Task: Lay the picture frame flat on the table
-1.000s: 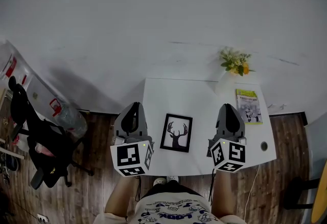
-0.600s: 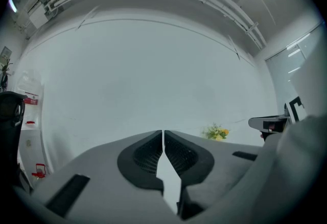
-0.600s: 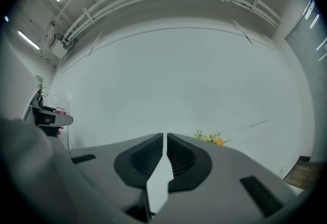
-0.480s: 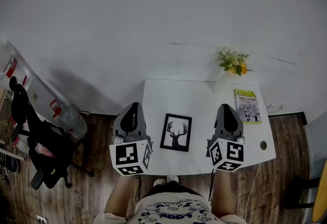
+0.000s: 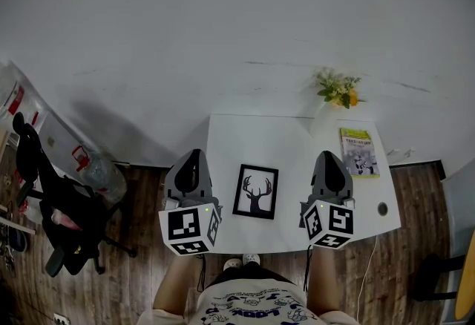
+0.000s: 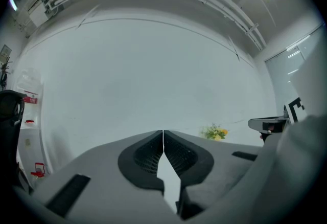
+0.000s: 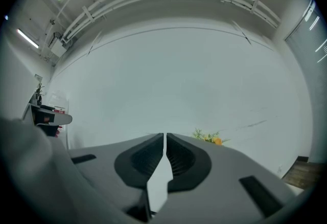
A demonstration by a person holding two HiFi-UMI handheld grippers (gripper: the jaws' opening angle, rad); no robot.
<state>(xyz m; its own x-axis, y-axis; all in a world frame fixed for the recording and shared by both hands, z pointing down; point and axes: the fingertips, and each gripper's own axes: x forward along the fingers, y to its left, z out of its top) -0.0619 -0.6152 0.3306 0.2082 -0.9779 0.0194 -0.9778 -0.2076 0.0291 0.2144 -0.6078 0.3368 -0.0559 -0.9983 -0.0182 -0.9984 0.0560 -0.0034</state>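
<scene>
At the bottom edge of the head view a person's printed shirt (image 5: pixel 249 310) shows, with wooden floor (image 5: pixel 141 242) on either side. Just above it, the left gripper (image 5: pixel 195 154) stands left of centre and the right gripper (image 5: pixel 329 155) right of centre, each with its marker cube nearest the camera and its tips pointing toward the top of the picture. In the left gripper view the two jaws meet at their tips with nothing between them. In the right gripper view the jaws have just been closing and now stand together, likewise with nothing between them.

Between the two grippers, apart from both, the picture frame (image 5: pixel 256 192) appears to lie flat on the white table (image 5: pixel 260 138), near its lower edge; it has a black border and a dark antlered deer head on white. Further up at the table's right side lies a green-topped booklet (image 5: pixel 360 153), with a small round hole (image 5: pixel 383 210) in the tabletop below it. At the table's upper right corner stands a bunch of yellow flowers (image 5: pixel 340 89) against the white wall (image 5: pixel 223 19). At the left of the frame a black chair (image 5: pixel 52 205) stands on the floor beside a clear water bottle (image 5: pixel 100 171)
</scene>
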